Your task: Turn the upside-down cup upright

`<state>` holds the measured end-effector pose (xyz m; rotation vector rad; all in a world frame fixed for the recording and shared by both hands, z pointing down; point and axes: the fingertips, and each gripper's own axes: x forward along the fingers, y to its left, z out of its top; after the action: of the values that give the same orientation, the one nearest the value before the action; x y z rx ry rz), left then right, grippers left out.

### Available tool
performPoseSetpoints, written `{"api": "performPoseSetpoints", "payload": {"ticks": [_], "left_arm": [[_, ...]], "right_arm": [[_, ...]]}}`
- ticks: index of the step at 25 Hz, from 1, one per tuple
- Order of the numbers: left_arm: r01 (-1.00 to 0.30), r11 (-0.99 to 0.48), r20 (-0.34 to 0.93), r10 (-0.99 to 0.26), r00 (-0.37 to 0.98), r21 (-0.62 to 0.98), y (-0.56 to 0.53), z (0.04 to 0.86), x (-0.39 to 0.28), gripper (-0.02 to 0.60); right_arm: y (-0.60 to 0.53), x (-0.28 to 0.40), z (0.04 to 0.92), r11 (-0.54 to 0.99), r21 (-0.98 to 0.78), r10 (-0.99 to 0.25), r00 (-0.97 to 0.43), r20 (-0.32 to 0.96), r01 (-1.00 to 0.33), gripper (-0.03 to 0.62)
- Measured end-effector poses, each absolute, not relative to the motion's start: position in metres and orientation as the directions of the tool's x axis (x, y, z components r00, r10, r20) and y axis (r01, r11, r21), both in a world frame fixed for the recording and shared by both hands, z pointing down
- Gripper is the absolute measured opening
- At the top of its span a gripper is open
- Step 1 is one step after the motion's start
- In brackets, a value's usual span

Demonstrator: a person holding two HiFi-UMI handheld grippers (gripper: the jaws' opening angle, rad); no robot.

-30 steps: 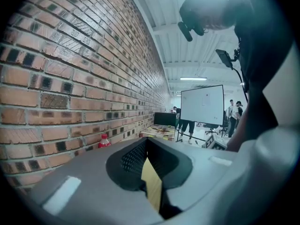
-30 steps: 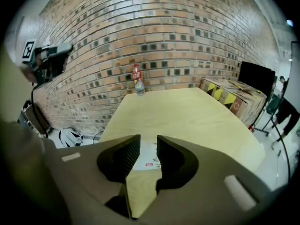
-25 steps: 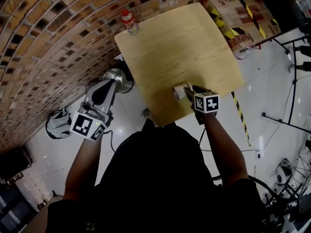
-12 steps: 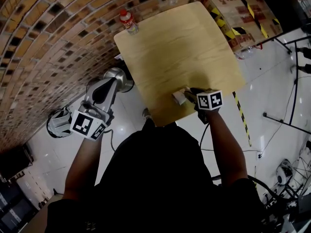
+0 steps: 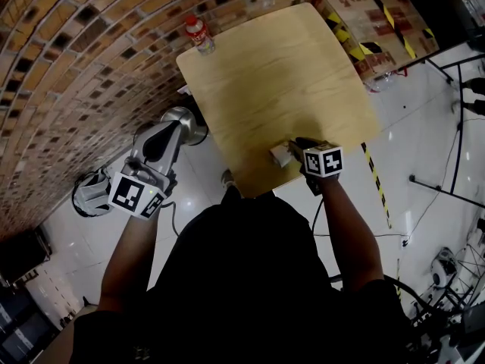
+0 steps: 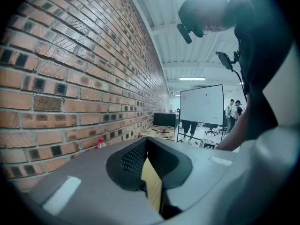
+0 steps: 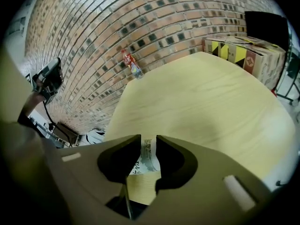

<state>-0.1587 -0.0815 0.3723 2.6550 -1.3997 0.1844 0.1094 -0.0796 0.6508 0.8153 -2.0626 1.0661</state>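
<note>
Right gripper view: right gripper (image 7: 148, 140) fingers (image 7: 125, 148) closer than earlier, on cup (image 7: 149, 161)

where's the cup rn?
Head view: cup at the table's near edge, right of centre, between the jaws of the right gripper, which have just been closing.

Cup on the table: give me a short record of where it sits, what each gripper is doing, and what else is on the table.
cup position: cup near the near edge of the table, close to the person
cup orientation: cannot tell
right gripper: right gripper, jaws have just been closing, now pressing on the cup's sides
left gripper: left gripper shut, empty, held off the table's left side
also on table: red-capped bottle, far left corner
</note>
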Motion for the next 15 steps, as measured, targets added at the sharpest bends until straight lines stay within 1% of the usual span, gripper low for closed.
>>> {"api": "performPoseSetpoints", "payload": {"ticks": [5, 15], "left_arm": [[-0.828, -0.557, 0.169, -0.812, 0.559, 0.060, -0.080, 0.371, -0.163, 0.000], [-0.834, -0.549, 0.165, -0.818, 0.551, 0.061, -0.079, 0.369, -0.169, 0.000]], "right_arm": [[-0.087, 0.108, 0.644, 0.484, -0.394, -0.267, -0.561, 0.784, -0.782, 0.081], [-0.100, 0.101, 0.635, 0.518, -0.346, -0.301, -0.545, 0.783, -0.783, 0.048]]}}
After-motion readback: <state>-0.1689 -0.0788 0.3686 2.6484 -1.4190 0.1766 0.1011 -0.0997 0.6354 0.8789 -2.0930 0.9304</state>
